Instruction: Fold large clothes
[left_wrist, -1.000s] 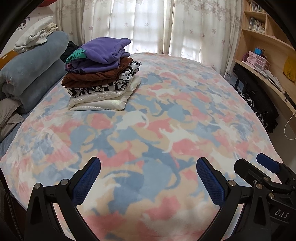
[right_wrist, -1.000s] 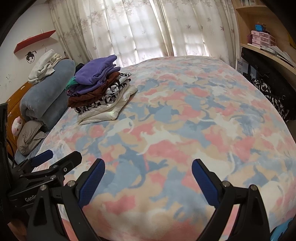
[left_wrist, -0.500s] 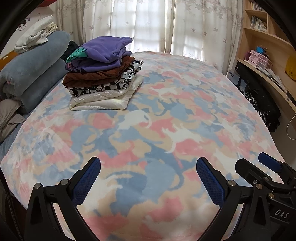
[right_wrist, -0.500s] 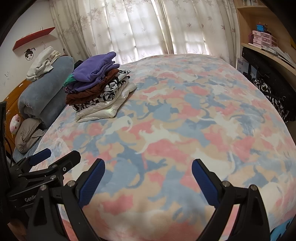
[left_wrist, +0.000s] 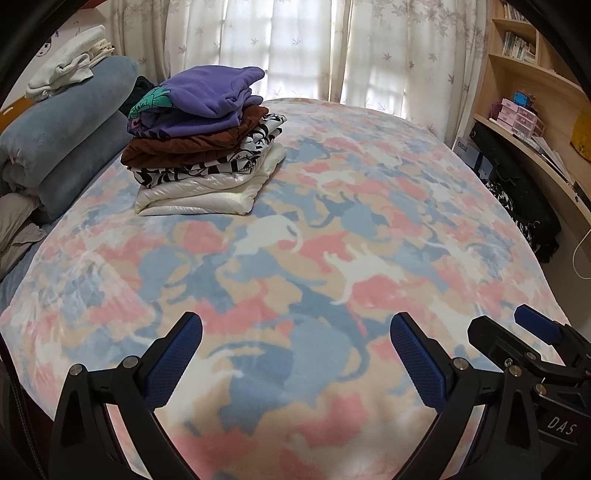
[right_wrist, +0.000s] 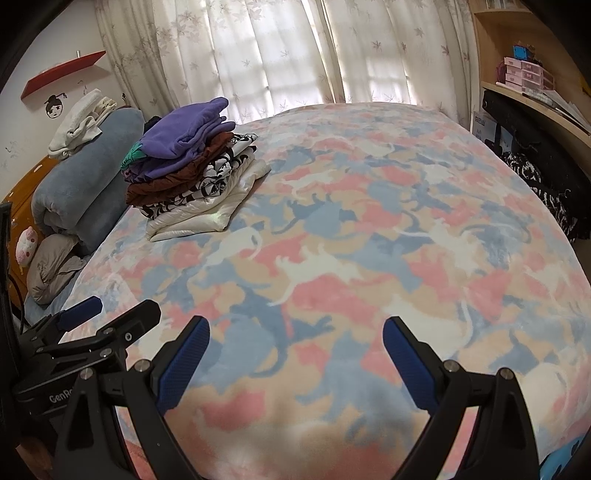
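I see both my left gripper (left_wrist: 295, 347) and right gripper (right_wrist: 295, 350) spread wide, empty, over bare blanket (left_wrist: 332, 240); folded stack (left_wrist: 207, 144) sits far-left; "DAS" readable.

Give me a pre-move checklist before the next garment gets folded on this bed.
1. Left gripper open and holding nothing: ok.
2. Right gripper open and holding nothing: ok.
3. Bedspread in front of both grippers free of clutter: ok.
4. Stack of folded clothes upright, purple top resting on it: ok.
5. Next unfolded garment in view within reach: not ok, none lies on the open bedspread.
6. Grippers apart from each other: ok, side by side without touching.
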